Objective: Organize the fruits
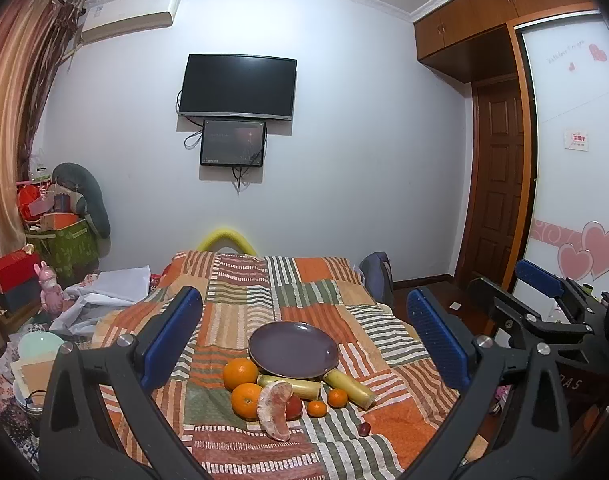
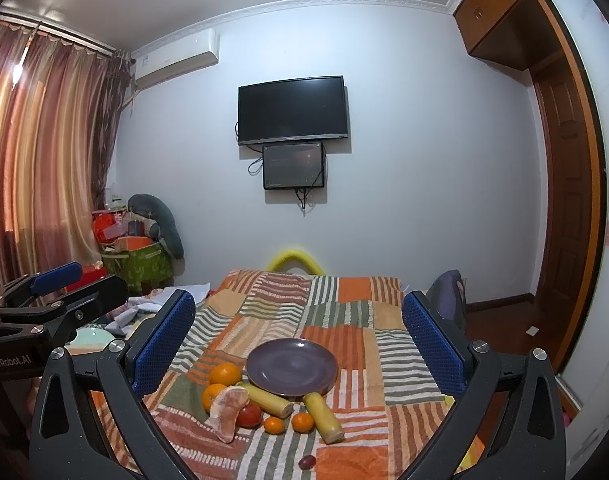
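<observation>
A purple plate (image 1: 293,347) (image 2: 291,366) lies bare on the patchwork cloth. In front of it lie two oranges (image 1: 240,373) (image 2: 224,374), a pomelo segment (image 1: 274,408) (image 2: 227,412), a red fruit (image 1: 294,407) (image 2: 249,415), two small tangerines (image 1: 337,397) (image 2: 302,421), two pale yellow stalk pieces (image 1: 349,389) (image 2: 323,417) and a small dark fruit (image 1: 364,429) (image 2: 307,461). My left gripper (image 1: 304,340) is open and empty, above and short of the fruit. My right gripper (image 2: 298,340) is open and empty, likewise. Each shows at the edge of the other's view.
The cloth (image 1: 304,280) covers a table with edges falling away left and right. Clutter, boxes (image 1: 64,240) and bowls (image 1: 40,344) sit at the left. A bag (image 1: 378,280) stands at the far right corner. A TV (image 1: 236,86) hangs on the wall.
</observation>
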A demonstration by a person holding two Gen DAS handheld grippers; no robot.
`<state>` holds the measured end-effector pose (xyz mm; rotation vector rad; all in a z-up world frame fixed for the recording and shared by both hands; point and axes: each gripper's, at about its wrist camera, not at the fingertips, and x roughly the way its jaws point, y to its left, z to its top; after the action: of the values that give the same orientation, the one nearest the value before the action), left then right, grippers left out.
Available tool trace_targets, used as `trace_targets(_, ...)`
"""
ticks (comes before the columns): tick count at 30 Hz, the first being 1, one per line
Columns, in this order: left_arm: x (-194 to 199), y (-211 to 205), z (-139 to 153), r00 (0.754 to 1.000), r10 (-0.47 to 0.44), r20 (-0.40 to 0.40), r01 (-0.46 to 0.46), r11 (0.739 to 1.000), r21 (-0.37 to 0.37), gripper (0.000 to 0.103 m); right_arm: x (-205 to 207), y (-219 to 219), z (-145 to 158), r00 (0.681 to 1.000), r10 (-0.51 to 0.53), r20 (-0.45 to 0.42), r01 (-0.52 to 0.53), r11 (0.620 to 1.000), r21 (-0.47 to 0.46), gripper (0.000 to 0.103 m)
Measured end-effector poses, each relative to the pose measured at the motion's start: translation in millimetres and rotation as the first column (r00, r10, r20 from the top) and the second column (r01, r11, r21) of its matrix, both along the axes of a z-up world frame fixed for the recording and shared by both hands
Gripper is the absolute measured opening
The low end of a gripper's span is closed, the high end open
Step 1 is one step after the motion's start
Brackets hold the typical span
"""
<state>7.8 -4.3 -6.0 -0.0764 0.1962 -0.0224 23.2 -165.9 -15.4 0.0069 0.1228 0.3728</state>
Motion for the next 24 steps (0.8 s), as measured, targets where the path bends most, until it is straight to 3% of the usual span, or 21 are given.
trace_targets(13,21,10,-15,0.998,0.009,-0.059,-0.009,1.0,0.0,0.103,17,-6,-14,0.998,-0.014,-0.054,0.013,1.0,-0.021,0.103)
trace_targets(19,51,27,-40,0.988,0.007,-0.153,-0.01,1.0,-0.018,0.103,43,-9,-38,0.989,-0.033,-0.147,0.024,0.998,-0.063,0.103)
trace_targets(24,81,38,-66,0.971,0.024,-0.239,-0.025,1.0,-0.001,0.103,73,-7,-66,0.962,-0.061,-0.265,0.027,0.991,-0.131,0.103)
